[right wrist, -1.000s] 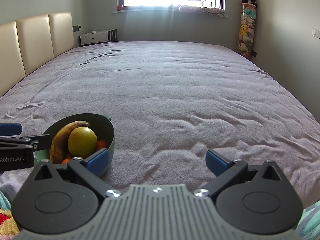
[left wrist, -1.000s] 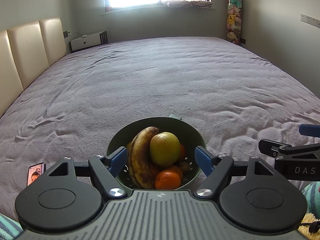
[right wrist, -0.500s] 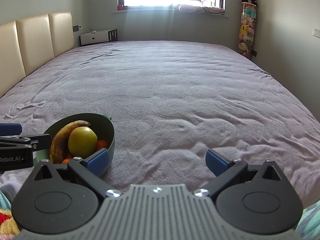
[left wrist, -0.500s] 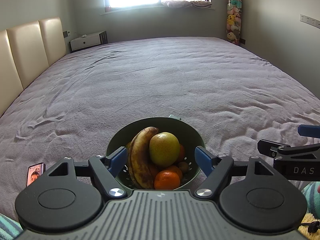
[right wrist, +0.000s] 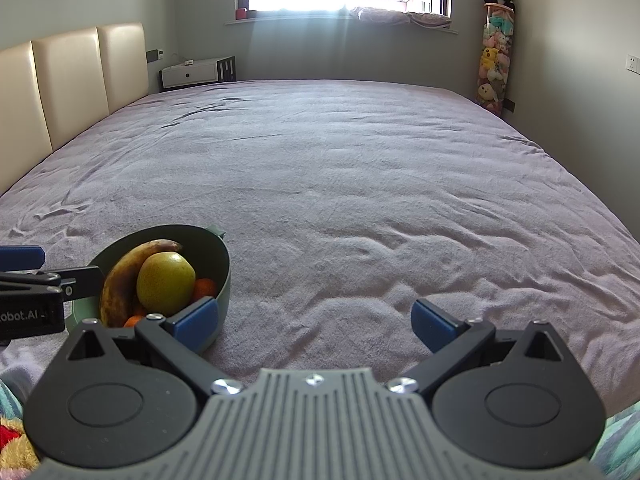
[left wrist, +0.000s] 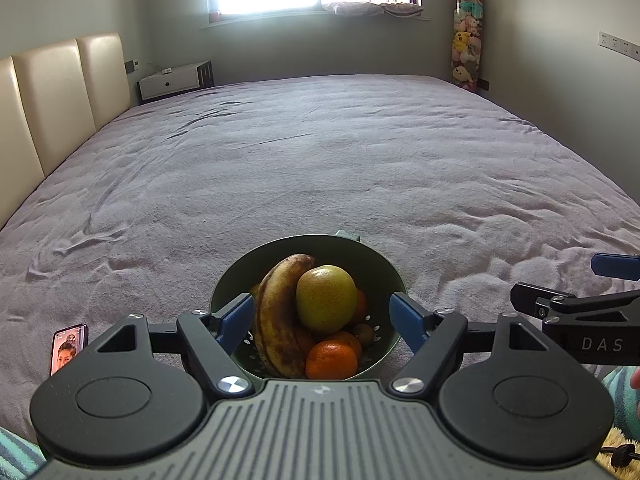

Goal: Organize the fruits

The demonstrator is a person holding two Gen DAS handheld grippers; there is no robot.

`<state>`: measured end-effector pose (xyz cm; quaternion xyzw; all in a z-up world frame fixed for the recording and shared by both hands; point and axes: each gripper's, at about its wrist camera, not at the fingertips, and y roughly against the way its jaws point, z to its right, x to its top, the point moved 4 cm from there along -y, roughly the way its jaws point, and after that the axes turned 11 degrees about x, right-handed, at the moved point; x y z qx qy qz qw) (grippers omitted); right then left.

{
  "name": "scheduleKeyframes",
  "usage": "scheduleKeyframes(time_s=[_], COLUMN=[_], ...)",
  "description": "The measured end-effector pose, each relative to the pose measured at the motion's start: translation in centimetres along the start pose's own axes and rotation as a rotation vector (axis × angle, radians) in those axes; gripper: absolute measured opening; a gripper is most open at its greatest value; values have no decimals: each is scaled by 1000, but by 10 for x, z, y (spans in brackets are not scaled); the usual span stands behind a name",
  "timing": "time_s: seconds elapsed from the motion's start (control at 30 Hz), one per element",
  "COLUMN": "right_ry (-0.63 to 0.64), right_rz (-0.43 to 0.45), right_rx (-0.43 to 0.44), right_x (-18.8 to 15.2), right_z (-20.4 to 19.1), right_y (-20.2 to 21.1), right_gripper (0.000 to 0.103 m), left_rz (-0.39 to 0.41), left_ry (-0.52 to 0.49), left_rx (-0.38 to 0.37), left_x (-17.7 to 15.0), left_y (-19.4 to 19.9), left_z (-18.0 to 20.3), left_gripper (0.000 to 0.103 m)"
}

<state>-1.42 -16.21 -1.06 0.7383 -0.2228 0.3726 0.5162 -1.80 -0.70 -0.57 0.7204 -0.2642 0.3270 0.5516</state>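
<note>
A green bowl (left wrist: 308,256) of fruit sits on the purple bedspread (left wrist: 320,160). The left gripper (left wrist: 322,318), jaws spread wide and holding nothing, frames it, perhaps brushing the rim. The right gripper (right wrist: 316,322), equally wide and empty-handed, hovers beside it over bare bedspread.

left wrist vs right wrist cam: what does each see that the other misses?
Only left wrist: the phone on the bedspread, a small brown fruit low in the bowl, and the colander holes. Only right wrist: the bowl's outer wall and a red cup on the windowsill. Both: green bowl, banana, yellow-green apple, tangerines, both grippers open.
</note>
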Motion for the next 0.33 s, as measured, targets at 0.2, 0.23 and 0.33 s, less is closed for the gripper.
scheduleKeyframes(time_s=[0.2,0.23,0.33], right_ry=[0,0,-1], right_rz=[-3,-3,-5], right_rx=[2,2,3], right_x=[-1,-1,-1], right_z=[0,0,1], right_y=[-1,-1,-1], right_gripper=[99,99,99], left_rz=[4,7,15], left_ry=[5,7,11], left_rx=[-3,-4,3], left_x=[1,1,1], left_y=[2,2,4], left_z=[0,-1,-1], left_gripper=[90,90,90])
